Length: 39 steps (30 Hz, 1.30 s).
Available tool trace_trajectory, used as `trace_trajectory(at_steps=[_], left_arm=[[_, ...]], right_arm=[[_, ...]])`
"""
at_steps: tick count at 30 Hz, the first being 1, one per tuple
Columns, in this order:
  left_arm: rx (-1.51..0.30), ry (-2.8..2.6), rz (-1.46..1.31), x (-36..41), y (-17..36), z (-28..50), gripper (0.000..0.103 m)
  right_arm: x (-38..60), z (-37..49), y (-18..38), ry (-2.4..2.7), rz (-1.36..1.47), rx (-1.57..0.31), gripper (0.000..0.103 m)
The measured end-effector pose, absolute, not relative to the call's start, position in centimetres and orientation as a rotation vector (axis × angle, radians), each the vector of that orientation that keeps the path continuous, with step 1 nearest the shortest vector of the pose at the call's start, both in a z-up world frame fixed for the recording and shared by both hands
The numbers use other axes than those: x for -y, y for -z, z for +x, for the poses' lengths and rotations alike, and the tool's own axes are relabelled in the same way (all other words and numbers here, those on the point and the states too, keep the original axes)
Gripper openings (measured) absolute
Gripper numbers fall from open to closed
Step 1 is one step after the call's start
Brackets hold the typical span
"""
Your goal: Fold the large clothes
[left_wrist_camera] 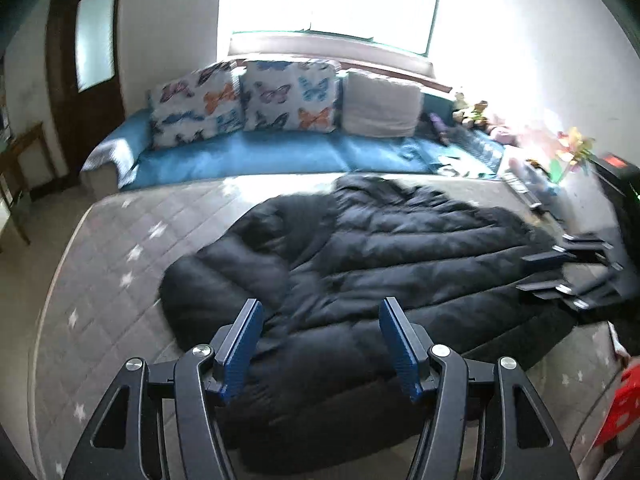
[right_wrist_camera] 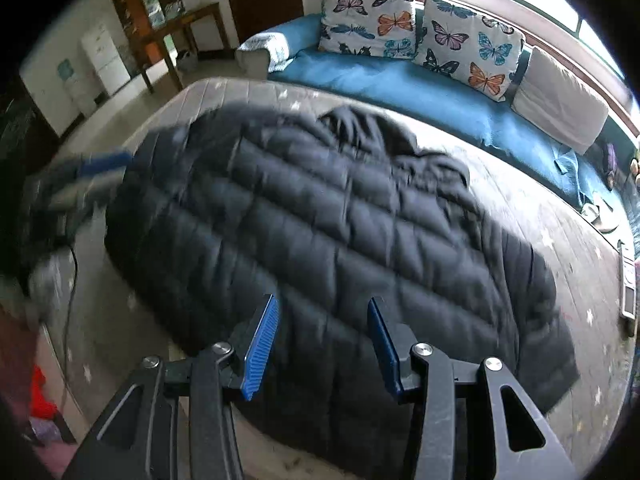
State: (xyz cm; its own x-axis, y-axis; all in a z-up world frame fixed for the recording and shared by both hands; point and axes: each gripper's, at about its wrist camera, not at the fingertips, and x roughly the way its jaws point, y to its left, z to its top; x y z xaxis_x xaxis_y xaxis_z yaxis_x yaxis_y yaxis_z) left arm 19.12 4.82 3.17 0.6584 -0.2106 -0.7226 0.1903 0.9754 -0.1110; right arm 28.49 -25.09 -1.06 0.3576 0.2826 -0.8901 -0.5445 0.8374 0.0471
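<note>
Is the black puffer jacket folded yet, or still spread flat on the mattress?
Mostly spread: the black puffer jacket lies open across the mattress, with only one sleeve turned in. Both grippers are open above it.
</note>
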Motion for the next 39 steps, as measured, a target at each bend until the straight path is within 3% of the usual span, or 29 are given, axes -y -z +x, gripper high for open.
trace_trajectory(at_steps=[12,20,25,33,39], left_arm=[[-0.944,0.206,-0.085,-7.1,3.2,19.5,0.068],[-0.915,0.198,-0.171,-9.3,0.4,19.0,0.072],[-0.928,0.158,-0.310,-12.7,-0.7,18.9,0.091],[-0.997,0.192,-0.500,-15.6,1.0,20.3,0.091],[-1.006,0.176,-0.510,-15.8,2.2,21.2,0.091]], right_arm=[[25.4,28.3,5.9,-0.496,-0.260,-1.098,0.051],[28.5,27.1,2.2,-0.480,-0.173,-1.011,0.052],[32.8,25.8,0.5,-0.452,-0.043,-0.978,0.063],[38.9,24.5,1.9,-0.378,0.143,-1.010,0.082],[42.6,25.4,4.0,-0.345,0.282,-1.036,0.086]])
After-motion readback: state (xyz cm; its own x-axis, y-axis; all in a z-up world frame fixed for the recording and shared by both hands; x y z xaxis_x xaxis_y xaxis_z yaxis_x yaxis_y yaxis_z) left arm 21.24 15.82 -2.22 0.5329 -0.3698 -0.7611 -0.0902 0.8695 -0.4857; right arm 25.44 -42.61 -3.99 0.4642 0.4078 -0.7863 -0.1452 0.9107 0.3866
